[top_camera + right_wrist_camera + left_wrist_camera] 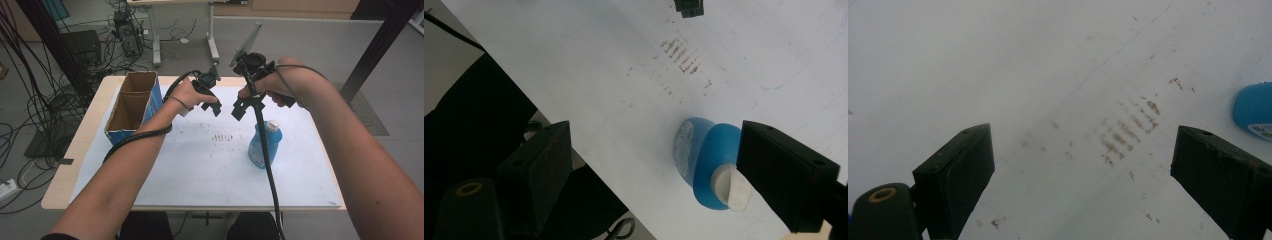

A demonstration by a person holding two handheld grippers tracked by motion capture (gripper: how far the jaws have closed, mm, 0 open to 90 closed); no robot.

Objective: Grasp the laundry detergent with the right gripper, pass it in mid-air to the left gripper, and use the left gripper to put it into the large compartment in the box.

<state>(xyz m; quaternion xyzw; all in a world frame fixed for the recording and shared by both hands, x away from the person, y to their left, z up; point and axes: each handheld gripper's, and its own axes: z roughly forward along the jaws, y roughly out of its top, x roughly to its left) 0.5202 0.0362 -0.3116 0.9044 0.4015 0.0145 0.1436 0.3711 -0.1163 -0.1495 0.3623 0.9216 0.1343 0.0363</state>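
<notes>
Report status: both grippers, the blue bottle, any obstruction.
Left gripper open, empty, above the table. Right gripper open, empty, above the blue bottle. Bottle upright, cap on, untouched. Cardboard box well left; nothing in the way.

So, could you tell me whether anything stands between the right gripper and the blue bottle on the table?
Nothing visible does. The right gripper hangs open above the blue bottle, and bare white table lies around it. The cardboard box stands far off at the left.
</notes>
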